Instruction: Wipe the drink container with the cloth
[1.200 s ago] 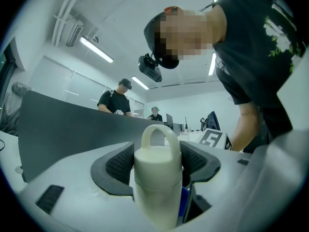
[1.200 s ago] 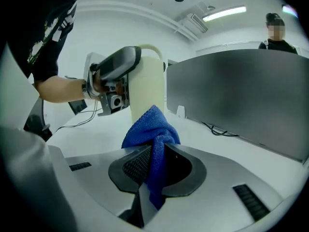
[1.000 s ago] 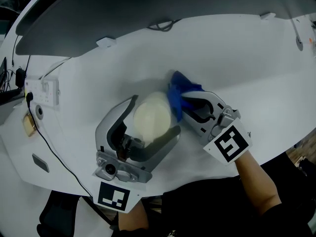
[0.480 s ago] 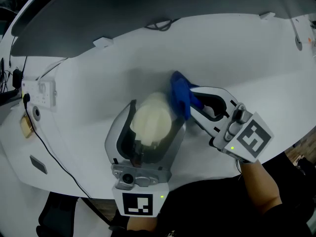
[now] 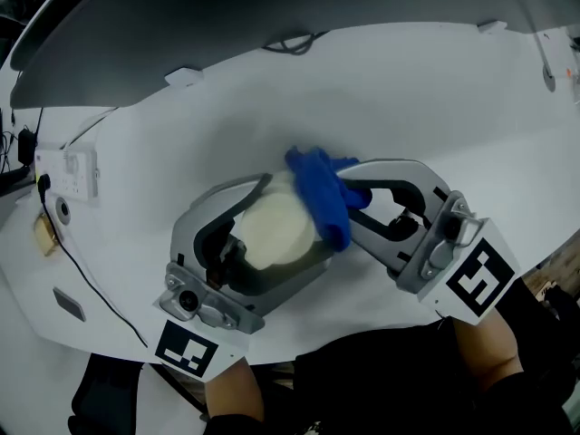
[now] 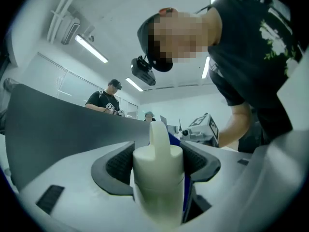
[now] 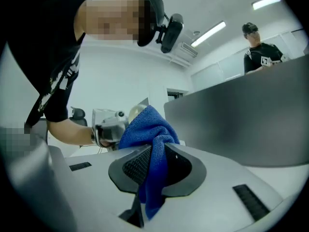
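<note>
Cream plastic: the drink container (image 5: 276, 227) is smooth and matte, a rounded cylinder with a domed cap and a narrow upright tab on top. It stands between the jaws of the left hand-held gripper (image 5: 297, 217).
Left grip: clenched on the drink container. The black ribbed pads (image 6: 119, 164) press its two sides just below the cap.
Blue fabric: the cloth (image 5: 319, 195) is soft, nappy microfibre, bunched into a loose wad. It is just ahead of the right hand-held gripper (image 5: 344, 196) and lies against the container's side and top edge.
Right grip: clenched on the cloth. A fold is pinched between its cross-hatched pads, and a tail hangs down behind them.
Gripper bodies: grey moulded plastic with curved, pincer-shaped arms. Each carries a white marker cube (image 5: 476, 276) with black squares at its rear.
Tabletop (image 5: 435, 98): white, smooth and faintly glossy, under both hand-held grippers.
Beyond the jaws: a flat, dull grey partition (image 5: 272, 7) runs along the tabletop's far edge.
</note>
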### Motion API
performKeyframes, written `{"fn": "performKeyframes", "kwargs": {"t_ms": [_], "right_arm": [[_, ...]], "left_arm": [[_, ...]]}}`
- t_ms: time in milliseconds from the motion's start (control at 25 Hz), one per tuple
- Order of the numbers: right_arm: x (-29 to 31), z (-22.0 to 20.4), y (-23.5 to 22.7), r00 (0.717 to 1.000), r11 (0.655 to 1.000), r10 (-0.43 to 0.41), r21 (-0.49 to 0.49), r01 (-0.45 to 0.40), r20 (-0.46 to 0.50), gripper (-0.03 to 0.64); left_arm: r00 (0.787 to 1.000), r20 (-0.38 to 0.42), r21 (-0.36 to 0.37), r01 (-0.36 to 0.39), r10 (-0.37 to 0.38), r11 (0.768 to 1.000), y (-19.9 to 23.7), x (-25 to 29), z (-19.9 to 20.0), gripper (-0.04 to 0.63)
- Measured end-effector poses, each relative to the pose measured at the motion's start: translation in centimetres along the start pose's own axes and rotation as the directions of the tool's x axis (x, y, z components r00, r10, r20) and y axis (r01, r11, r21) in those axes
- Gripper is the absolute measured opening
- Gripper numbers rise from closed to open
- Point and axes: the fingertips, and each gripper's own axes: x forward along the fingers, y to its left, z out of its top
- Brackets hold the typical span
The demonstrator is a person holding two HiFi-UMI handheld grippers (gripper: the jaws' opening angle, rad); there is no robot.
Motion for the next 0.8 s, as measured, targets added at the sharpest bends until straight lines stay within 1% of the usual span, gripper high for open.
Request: {"fn": "performKeyframes", "kwargs": {"t_ms": [40, 80, 120, 160, 200, 240, 320, 400, 440, 480, 520, 560, 600, 640, 680, 760, 800], "right_arm": [[0.4, -1.4, -0.1, 1.0, 1.0, -0.012, -0.008, 0.012, -0.029, 0.044], [0.7, -3.2, -0.1, 0.997, 1.0, -0.026, -0.012, 0.025, -0.079, 0.044], [0.8, -5.3, -0.2, 0.988, 0.999, -0.04, -0.009, 0.039, -0.15, 0.044], [0.8, -7.4, -0.1, 0.973, 0.999, -0.052, -0.007, 0.052, -0.227, 0.044], [0.8, -8.8, 0.0, 0.958, 0.998, -0.059, -0.017, 0.057, -0.282, 0.044], [0.9, -9.5, 0.1, 0.95, 0.998, -0.065, -0.033, 0.058, -0.305, 0.044], [1.0, -9.6, 0.2, 0.951, 0.997, -0.074, -0.044, 0.064, -0.301, 0.044], [1.1, -9.5, 0.2, 0.953, 0.997, -0.073, -0.038, 0.065, -0.294, 0.044], [1.1, -9.4, 0.2, 0.955, 0.997, -0.07, -0.033, 0.063, -0.29, 0.044], [1.1, -9.4, 0.2, 0.957, 0.998, -0.066, -0.029, 0.06, -0.284, 0.044], [1.1, -9.3, 0.1, 0.958, 0.998, -0.063, -0.026, 0.058, -0.278, 0.044], [1.1, -9.4, 0.1, 0.959, 0.998, -0.062, -0.025, 0.057, -0.276, 0.044], [1.1, -9.4, 0.1, 0.958, 0.998, -0.064, -0.023, 0.06, -0.278, 0.044], [1.1, -9.5, 0.1, 0.957, 0.998, -0.07, -0.021, 0.067, -0.282, 0.044], [1.1, -9.6, 0.1, 0.956, 0.997, -0.076, -0.018, 0.074, -0.283, 0.044], [1.2, -9.6, 0.1, 0.956, 0.996, -0.085, -0.015, 0.084, -0.28, 0.044], [1.2, -9.5, 0.1, 0.956, 0.996, -0.086, -0.017, 0.085, -0.279, 0.044]], "left_arm": [[1.0, 0.01, -0.014, -0.001, 0.001, 1.0, 0.0, -0.1, -0.1, 0.291], [1.0, 0.017, -0.027, 0.0, 0.0, 1.0, 0.0, -0.2, -0.1, 0.29], [1.0, 0.022, -0.036, 0.004, -0.003, 0.999, -0.1, -0.2, -0.2, 0.291], [1.0, 0.022, -0.038, 0.008, -0.007, 0.999, -0.3, -0.1, -0.2, 0.29], [1.0, 0.021, -0.036, 0.013, -0.012, 0.999, -0.4, 0.0, -0.2, 0.29], [1.0, 0.02, -0.033, 0.017, -0.016, 0.999, -0.5, 0.1, -0.3, 0.29], [1.0, 0.015, -0.036, 0.015, -0.014, 0.999, -0.3, 0.0, -0.3, 0.291], [1.0, -0.02, -0.019, -0.013, 0.013, 1.0, -0.2, -0.2, -0.3, 0.291], [0.998, -0.058, 0.017, -0.04, 0.041, 0.999, -0.4, -0.2, -0.4, 0.291], [0.992, -0.097, 0.07, -0.074, 0.08, 0.995, -0.5, -0.2, -0.5, 0.299], [0.983, -0.125, 0.12, -0.117, 0.132, 0.986, -0.6, -0.2, -0.6, 0.306], [0.972, -0.134, 0.148, -0.175, 0.195, 0.973, -0.6, -0.1, -0.6, 0.312], [0.955, -0.129, 0.148, -0.248, 0.267, 0.957, -0.4, -0.1, -0.6, 0.314], [0.93, -0.121, 0.129, -0.331, 0.346, 0.935, -0.1, -0.2, -0.5, 0.314], [0.896, -0.121, 0.102, -0.417, 0.427, 0.903, 0.4, -0.3, -0.5, 0.314], [0.808, -0.147, 0.061, -0.568, 0.571, 0.821, 1.4, -0.5, -0.9, 0.313], [0.765, -0.164, 0.052, -0.623, 0.622, 0.78, 1.8, -0.7, -1.1, 0.313]]}}
